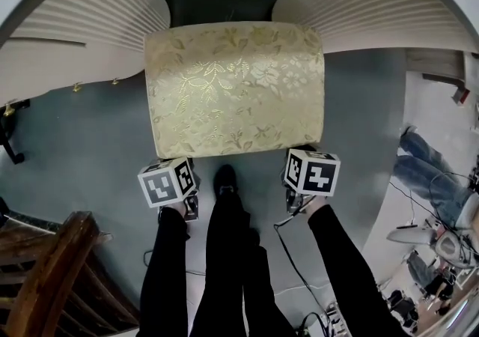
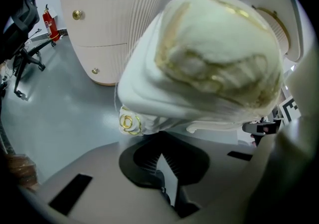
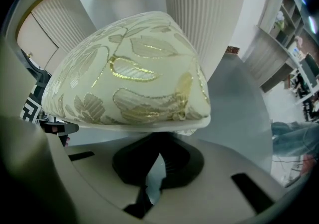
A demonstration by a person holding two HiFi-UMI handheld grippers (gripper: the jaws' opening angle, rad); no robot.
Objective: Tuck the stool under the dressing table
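The stool (image 1: 236, 88) has a cream cushion with a gold leaf pattern and stands on the grey floor. Its far edge sits in the gap between the two ribbed white pedestals of the dressing table (image 1: 90, 13). My left gripper (image 1: 179, 167) is at the stool's near left corner and my right gripper (image 1: 298, 165) at the near right corner. In the left gripper view the black jaws (image 2: 160, 141) close together under the stool's white frame (image 2: 149, 103), beside a gold rose carving (image 2: 129, 123). In the right gripper view the jaws (image 3: 160, 143) meet under the cushion rim (image 3: 129, 78). The tips are hidden.
My own legs (image 1: 232, 253) stand between the grippers. A dark wooden chair (image 1: 52, 275) is at the near left, with cables (image 1: 299, 275) on the floor nearby. Another person's legs (image 1: 426, 171) and some equipment are at the right. A red fire extinguisher (image 2: 49, 19) stands far left.
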